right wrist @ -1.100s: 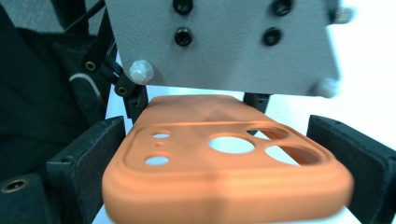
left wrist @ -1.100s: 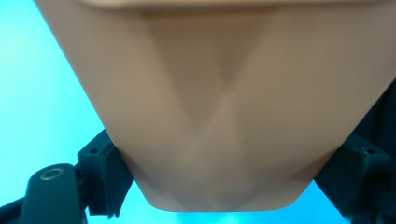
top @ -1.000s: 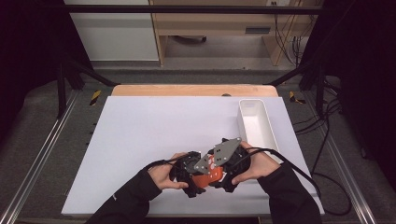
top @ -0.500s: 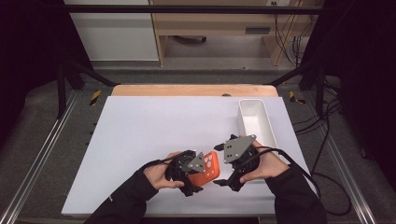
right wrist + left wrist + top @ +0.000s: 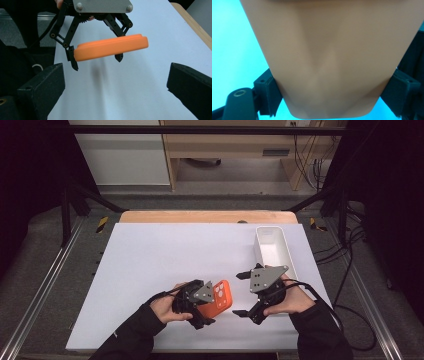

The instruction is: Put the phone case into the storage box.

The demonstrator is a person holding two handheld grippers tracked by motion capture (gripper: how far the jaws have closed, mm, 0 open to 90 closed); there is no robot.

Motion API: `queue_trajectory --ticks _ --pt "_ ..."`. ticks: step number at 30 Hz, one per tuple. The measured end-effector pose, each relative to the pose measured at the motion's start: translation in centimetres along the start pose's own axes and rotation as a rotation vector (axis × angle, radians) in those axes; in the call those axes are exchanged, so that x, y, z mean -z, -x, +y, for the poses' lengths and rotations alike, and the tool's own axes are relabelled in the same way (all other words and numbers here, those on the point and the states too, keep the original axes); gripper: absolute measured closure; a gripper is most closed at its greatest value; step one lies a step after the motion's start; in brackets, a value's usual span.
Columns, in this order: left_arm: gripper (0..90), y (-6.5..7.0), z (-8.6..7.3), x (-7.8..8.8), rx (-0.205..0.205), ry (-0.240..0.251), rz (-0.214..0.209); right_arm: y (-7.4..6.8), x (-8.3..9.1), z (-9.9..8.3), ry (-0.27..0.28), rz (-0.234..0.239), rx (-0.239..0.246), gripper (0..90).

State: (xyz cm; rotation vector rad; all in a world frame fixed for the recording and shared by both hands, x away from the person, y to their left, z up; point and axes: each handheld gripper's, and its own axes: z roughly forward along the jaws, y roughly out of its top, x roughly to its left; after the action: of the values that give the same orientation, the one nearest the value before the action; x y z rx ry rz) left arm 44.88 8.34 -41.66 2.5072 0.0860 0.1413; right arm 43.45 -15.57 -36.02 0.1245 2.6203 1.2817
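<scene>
While the left hand-held gripper clamps the flat orange plastic phone case above the white tabletop, the released right hand-held gripper waits just beside its free end.

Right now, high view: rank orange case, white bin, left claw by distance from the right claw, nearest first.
1. Orange case: just to the left of the right claw, held up by the other claw.
2. White bin: beyond the right claw, toward the table's far right.
3. Left claw: farther left, shut on the case.

The case and the bin are close to call.
</scene>
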Motion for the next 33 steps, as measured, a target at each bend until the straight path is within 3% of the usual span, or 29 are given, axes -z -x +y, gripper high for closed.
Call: queue_trajectory --ticks 8,14,33 --pt "15.5 -0.2 -0.4 0.6 0.017 0.057 0.004 -0.1 0.3 -0.7 0.044 0.01 -0.025 2.0" --pt "15.5 -0.3 -0.4 1.0 0.023 0.093 0.0 -0.2 0.0 -1.0 0.047 0.018 -0.037 1.2" --pt "15.5 -0.3 0.0 2.2 0.0 0.174 0.001 -0.5 -0.1 -0.9 0.105 0.044 -0.053 1.7"
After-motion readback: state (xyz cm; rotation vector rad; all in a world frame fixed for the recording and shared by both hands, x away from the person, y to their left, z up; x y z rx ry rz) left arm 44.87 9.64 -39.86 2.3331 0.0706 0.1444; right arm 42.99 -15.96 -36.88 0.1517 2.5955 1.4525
